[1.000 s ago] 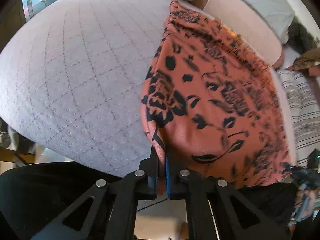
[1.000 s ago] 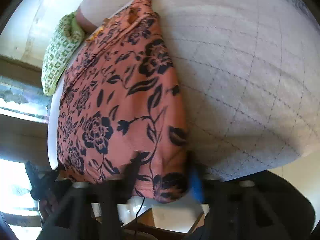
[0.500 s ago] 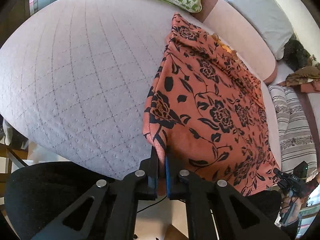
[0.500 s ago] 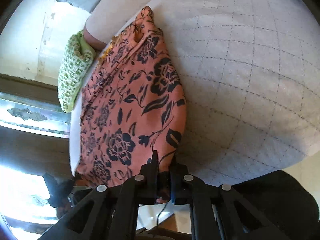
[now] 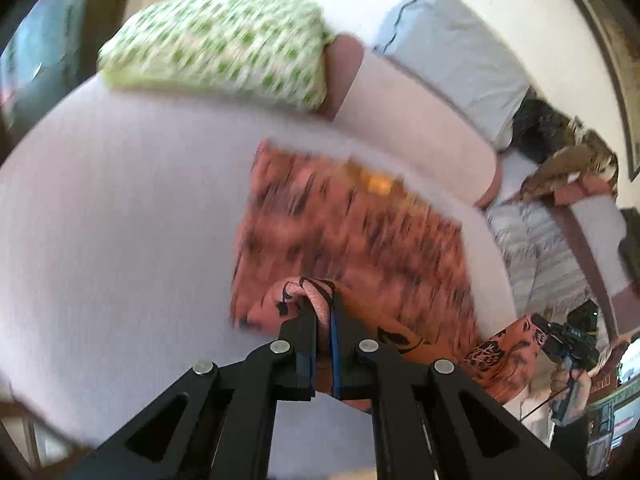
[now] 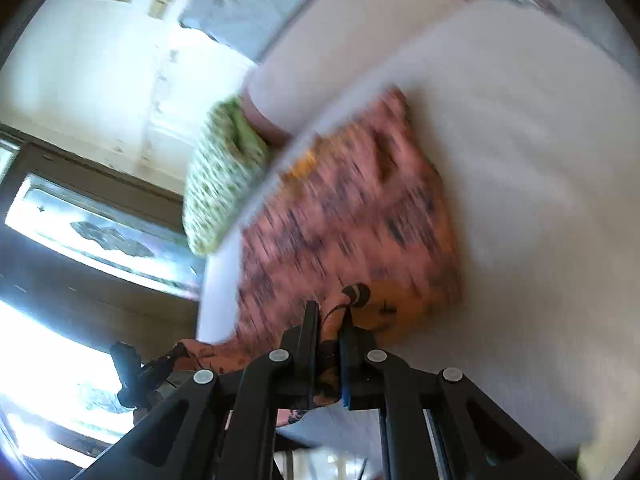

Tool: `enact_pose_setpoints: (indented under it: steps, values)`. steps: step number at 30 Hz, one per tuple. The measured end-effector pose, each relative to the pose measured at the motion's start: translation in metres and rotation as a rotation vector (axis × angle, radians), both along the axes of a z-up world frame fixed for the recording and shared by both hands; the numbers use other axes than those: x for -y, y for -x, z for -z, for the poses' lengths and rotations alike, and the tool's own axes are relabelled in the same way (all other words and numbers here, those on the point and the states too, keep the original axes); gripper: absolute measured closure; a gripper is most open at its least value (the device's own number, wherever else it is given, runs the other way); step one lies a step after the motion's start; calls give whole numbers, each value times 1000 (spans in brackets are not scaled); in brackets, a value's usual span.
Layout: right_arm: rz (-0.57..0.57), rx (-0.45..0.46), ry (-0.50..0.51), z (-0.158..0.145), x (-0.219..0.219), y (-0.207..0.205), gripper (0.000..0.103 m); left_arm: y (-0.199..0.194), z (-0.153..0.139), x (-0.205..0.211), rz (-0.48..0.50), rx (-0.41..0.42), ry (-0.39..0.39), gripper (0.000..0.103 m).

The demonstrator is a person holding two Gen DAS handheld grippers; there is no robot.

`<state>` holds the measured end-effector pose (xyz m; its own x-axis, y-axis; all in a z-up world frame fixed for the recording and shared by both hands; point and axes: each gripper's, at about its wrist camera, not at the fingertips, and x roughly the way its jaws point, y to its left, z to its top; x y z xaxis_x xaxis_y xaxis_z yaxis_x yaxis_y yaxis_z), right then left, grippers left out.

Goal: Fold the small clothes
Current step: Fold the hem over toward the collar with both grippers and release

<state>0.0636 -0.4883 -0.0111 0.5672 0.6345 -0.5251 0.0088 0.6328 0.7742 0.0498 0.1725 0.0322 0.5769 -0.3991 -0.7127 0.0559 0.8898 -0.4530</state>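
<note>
An orange garment with a black flower print [image 5: 352, 232] lies on the pale quilted bed [image 5: 120, 240]; the view is motion-blurred. My left gripper [image 5: 322, 312] is shut on the garment's near left corner, lifted above the cloth. My right gripper [image 6: 330, 316] is shut on the near right corner of the same garment [image 6: 352, 216], also lifted. The held edge hangs between the two grippers, and the right gripper [image 5: 568, 340] shows in the left wrist view. The left gripper [image 6: 132, 372] shows in the right wrist view.
A green-and-white patterned pillow [image 5: 216, 48] and a long pink bolster [image 5: 416, 128] lie at the bed's far side. A grey-blue pillow [image 5: 456, 52], a striped cloth [image 5: 536, 248] and a brown heap [image 5: 568, 152] lie to the right. A window [image 6: 92, 236] is left.
Both grippers have lifted the garment's near edge off the bed and carried it forward over the rest of the cloth. Both views now tilt up toward the pillows and wall.
</note>
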Motion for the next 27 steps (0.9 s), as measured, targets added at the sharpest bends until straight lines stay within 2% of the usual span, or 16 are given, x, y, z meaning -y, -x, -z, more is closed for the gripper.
enact_pose_setpoints:
  steps: [2,5,6,7,8,9,10,12,13,16,19,21,23,24,27]
  values:
    - [13,44,-14,-14,10,-52,94,-50,-7,1,-13,22,6,98]
    - [110,20,-78,-9,34,-135,93,-136,6,-5,-99,37,21,93]
    - [134,15,-73,-1,40,-171,89,-166,20,-3,-117,32,0,76]
    - [112,8,-19,8,38,-196,85,-193,42,-2,-137,-30,-17,59]
    - [78,-46,35,24,34,-220,68,-211,61,-1,-155,-84,-44,39]
    - [77,-157,110,49,29,-240,47,-227,82,-2,-192,-131,-75,41]
    - [117,-245,183,71,25,-249,46,-234,93,-4,-206,-147,-83,41]
    - [147,-207,143,85,24,-240,46,-228,99,-17,-238,-105,-75,40]
    - [188,-147,163,79,23,-223,46,-218,97,-23,-258,-77,-69,39]
    - [157,-42,235,59,19,-184,44,-180,88,-33,-212,-36,-126,39]
    - [161,-44,247,50,23,-157,42,-137,95,-33,-138,-62,-104,37]
    - [166,-65,261,49,24,-145,32,-114,110,-23,-95,-108,-118,36]
    - [136,-92,268,57,21,-139,32,-102,125,-13,-57,-137,-131,36]
    - [149,-131,252,64,18,-132,32,-98,131,-9,-58,-156,-130,36]
    - [187,-148,161,74,15,-105,32,-91,141,-4,-76,-176,-74,36]
